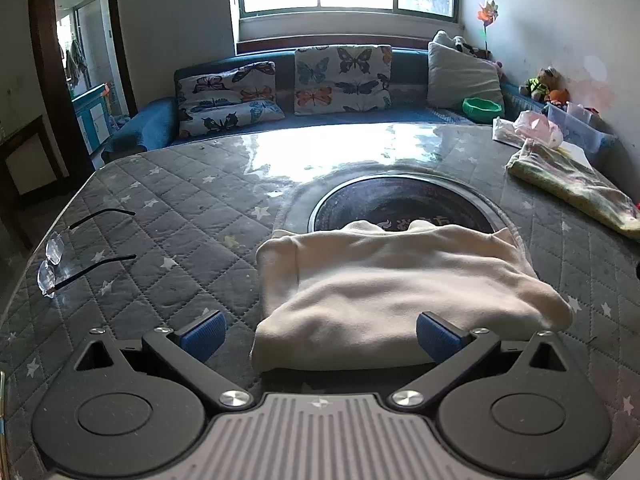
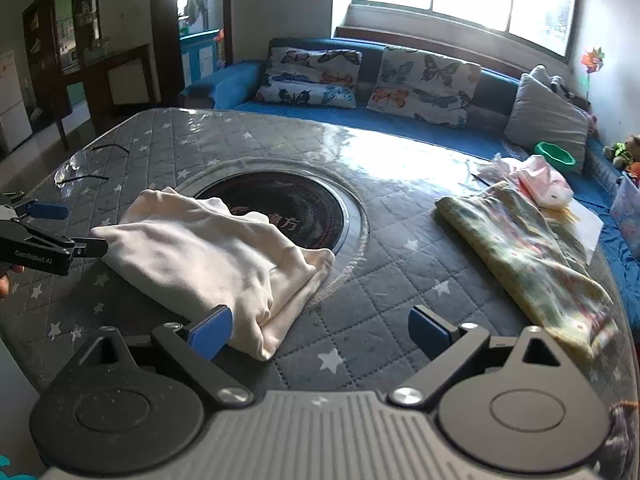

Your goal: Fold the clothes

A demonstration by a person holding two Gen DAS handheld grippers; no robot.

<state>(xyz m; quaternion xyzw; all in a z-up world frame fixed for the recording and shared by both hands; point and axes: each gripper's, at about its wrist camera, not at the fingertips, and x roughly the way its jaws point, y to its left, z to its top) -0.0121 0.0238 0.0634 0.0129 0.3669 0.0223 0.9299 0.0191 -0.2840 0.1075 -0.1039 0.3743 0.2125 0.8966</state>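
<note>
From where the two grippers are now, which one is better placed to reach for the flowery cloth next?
The right gripper, probably. In its own view the flowery cloth lies just to its right, jaws open and empty. The left gripper faces the folded cream garment, and in its view the flowery cloth sits far off at the table's right edge.

The cream garment (image 1: 400, 280) is soft, matt cloth, faintly fleecy and creased. Under it the surface (image 1: 180, 216) is quilted grey fabric beneath a glossy clear film that mirrors the window. Beside the garment, the round inset (image 2: 280, 204) looks smooth, dark and shiny. The left claw (image 1: 318, 334) has matt black plastic arms, ribbed blue pads and bright metal screws.
</note>
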